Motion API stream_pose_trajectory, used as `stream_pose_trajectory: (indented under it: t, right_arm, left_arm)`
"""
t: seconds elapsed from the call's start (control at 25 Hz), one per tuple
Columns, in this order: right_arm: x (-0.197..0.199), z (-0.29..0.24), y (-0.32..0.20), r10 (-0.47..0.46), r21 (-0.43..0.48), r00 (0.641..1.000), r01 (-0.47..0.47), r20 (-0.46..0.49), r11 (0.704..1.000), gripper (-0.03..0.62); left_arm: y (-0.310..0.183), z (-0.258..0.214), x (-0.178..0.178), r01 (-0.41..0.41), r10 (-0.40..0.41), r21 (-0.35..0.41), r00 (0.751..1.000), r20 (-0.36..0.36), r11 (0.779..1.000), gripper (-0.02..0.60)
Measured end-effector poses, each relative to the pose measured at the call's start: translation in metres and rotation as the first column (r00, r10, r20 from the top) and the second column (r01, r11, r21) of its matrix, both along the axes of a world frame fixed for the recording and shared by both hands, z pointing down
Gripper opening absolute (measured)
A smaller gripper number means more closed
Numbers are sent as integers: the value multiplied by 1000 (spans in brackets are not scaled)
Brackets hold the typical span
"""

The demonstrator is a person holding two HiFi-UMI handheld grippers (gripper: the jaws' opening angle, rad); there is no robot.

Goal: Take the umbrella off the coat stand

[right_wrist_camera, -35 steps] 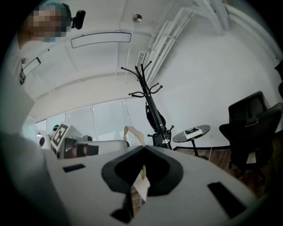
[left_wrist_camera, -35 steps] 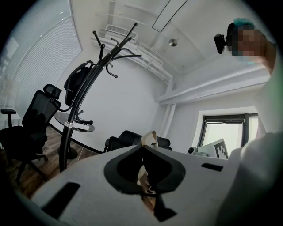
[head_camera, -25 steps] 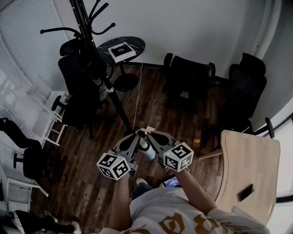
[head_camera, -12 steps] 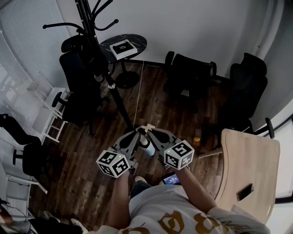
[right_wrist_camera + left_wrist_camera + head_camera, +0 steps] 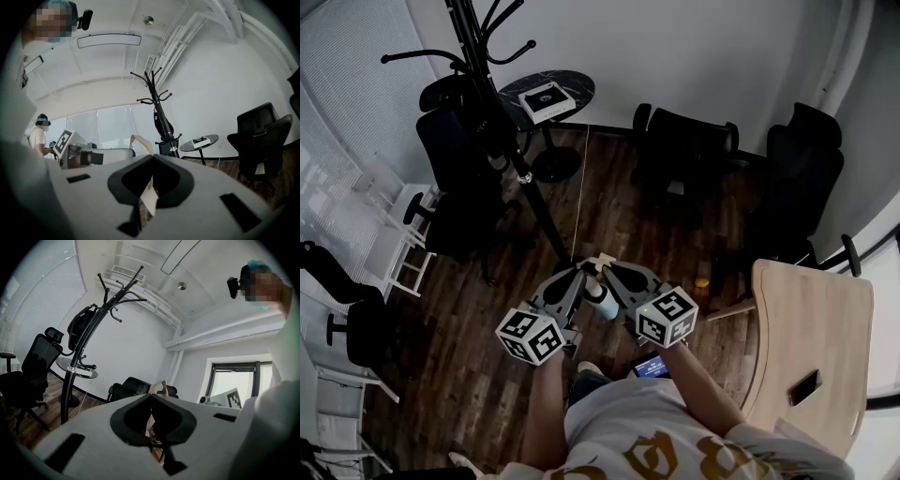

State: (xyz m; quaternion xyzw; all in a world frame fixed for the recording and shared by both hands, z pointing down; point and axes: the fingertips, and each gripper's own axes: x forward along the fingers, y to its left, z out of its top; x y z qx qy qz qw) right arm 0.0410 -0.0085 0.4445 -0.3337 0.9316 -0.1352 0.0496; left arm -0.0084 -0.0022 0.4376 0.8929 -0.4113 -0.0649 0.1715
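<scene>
Beside each other, left gripper (image 5: 151,395) and right gripper (image 5: 152,156), jaws of each together.

Round dark table (image 5: 577,85) by the wall, white box (image 5: 547,100) on top. Black office chair (image 5: 450,141) left of it, two more (image 5: 689,155) (image 5: 802,178) to its right. Light wood desk (image 5: 811,319) far right and nearer, dark phone (image 5: 807,384) on it. Dark wood floor (image 5: 609,216).
</scene>
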Motion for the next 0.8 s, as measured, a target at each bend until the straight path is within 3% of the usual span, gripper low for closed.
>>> stream_pose_trajectory:
  t: [0.8]
  right_arm:
    - [-5, 7, 0, 13, -8, 1000, -13, -14, 1000, 14]
  left_arm:
    - [0, 6, -7, -8, 8, -18, 1000, -26, 1000, 23]
